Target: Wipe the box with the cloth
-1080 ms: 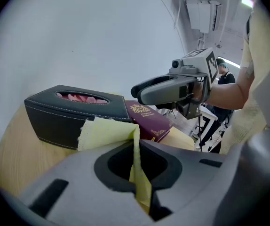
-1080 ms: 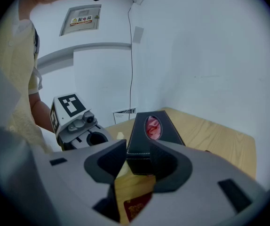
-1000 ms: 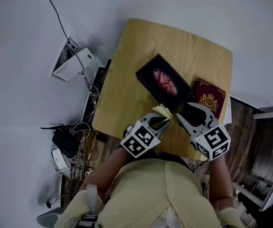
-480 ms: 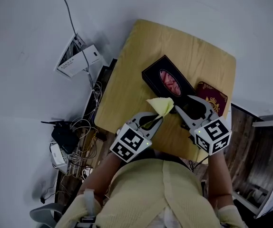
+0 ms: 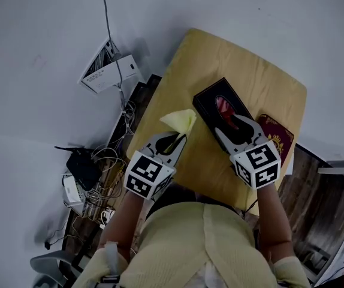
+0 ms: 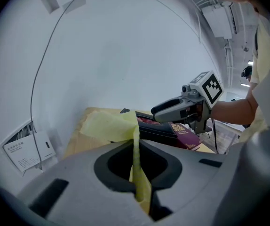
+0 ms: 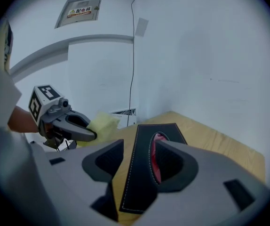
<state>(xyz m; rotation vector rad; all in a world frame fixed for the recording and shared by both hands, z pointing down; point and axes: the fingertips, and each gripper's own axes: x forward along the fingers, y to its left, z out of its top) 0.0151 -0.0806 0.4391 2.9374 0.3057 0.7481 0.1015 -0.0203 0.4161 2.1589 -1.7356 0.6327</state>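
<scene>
Our left gripper pinches the yellow cloth tight, lifted at nine o'clock of the black tissue box on the wooden table. Our right gripper, jaws opening, straddles the box's near end; we judge this is to steady it for wiping.

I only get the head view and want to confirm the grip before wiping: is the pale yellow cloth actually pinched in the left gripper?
Observer: Yes. The left gripper view shows the left gripper shut on the pale yellow cloth, a fold running up between its jaws.
Operator: And the right gripper?
Observer: The right gripper is opening its jaws; the black stitched tissue box lies between them, with a strip of the light wooden table showing beside one jaw.
</scene>
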